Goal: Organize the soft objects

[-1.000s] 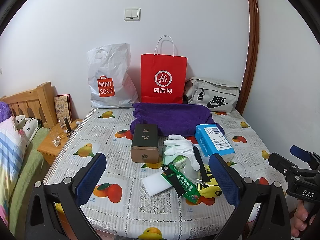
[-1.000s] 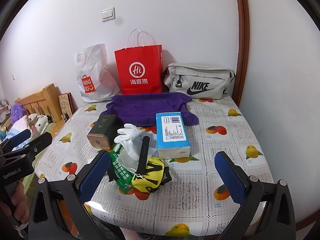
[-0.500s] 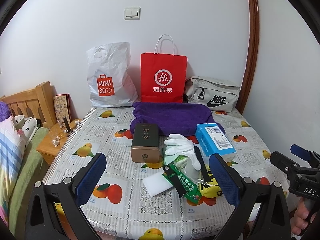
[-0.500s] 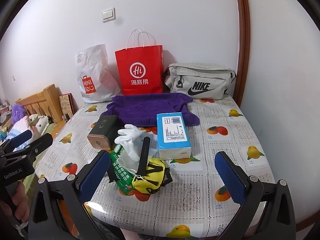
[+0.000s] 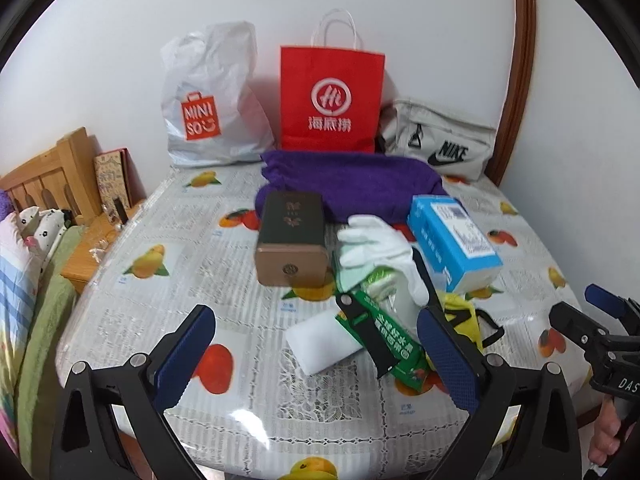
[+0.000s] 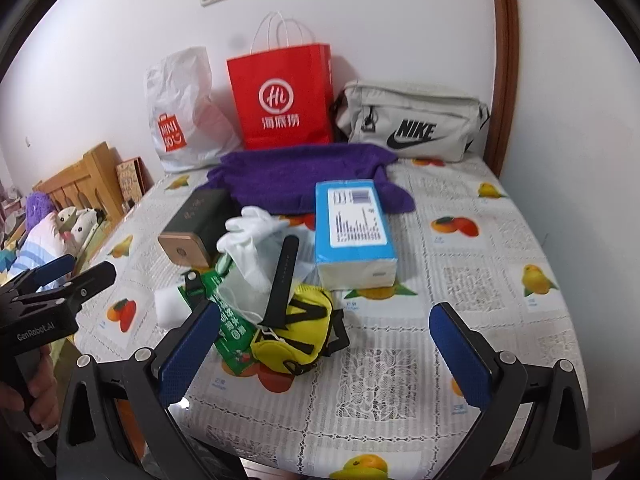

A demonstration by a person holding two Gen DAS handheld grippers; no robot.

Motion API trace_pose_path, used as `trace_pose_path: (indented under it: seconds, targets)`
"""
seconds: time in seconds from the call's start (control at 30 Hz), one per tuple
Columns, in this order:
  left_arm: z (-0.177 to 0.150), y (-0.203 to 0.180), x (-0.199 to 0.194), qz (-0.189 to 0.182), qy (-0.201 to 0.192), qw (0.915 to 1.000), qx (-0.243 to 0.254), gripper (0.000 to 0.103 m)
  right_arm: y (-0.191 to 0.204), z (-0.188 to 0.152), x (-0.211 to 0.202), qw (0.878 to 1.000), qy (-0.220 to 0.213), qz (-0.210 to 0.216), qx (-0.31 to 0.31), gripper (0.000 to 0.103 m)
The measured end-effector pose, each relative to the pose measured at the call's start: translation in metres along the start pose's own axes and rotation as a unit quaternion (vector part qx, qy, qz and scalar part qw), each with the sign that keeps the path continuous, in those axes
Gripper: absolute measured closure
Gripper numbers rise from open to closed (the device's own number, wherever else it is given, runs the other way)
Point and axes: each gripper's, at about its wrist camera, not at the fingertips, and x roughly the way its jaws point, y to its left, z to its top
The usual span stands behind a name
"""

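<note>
A heap lies mid-table: a white glove, a green packet, a yellow pouch, a black strap and a white sponge. A purple towel is spread behind, with a blue tissue pack and a dark box beside it. My left gripper and right gripper both hover open over the near table edge, holding nothing.
A white Miniso bag, a red paper bag and a grey Nike bag stand along the wall behind the fruit-print tablecloth. A bed with a wooden headboard lies left. A wall and door frame close the right.
Both grippers have moved forward toward the table, so the heap looks larger and lower. Neither has touched or closed on anything.
</note>
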Motion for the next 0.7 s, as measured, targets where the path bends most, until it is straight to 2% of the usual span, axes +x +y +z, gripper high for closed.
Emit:
trace_pose_path:
  seconds: [0.17,0.33,0.4,0.57,0.7]
  targets:
    - [-0.011,-0.009,0.026,-0.008,0.023,0.9997,0.011,0.004,-0.006,-0.006,0.021,1.0,0.021,-0.001,0.007,0.001]
    - [-0.018,-0.017,0.052,-0.015,0.043,0.9987,0.021,0.015,-0.016,-0.014,0.042,0.999,0.039,-0.005,0.015,0.001]
    - [-0.021,-0.021,0.063,-0.016,0.054,0.9981,0.026,0.024,-0.02,-0.015,0.049,0.999,0.047,-0.006,0.019,0.001]
    - [-0.025,-0.031,0.08,-0.023,0.07,0.9965,0.039,0.034,-0.028,-0.021,0.07,0.997,0.07,0.003,0.034,0.001]
    - [-0.028,-0.041,0.093,-0.019,0.077,0.9954,0.055,0.036,-0.033,-0.025,0.086,0.995,0.086,0.01,0.04,0.001]
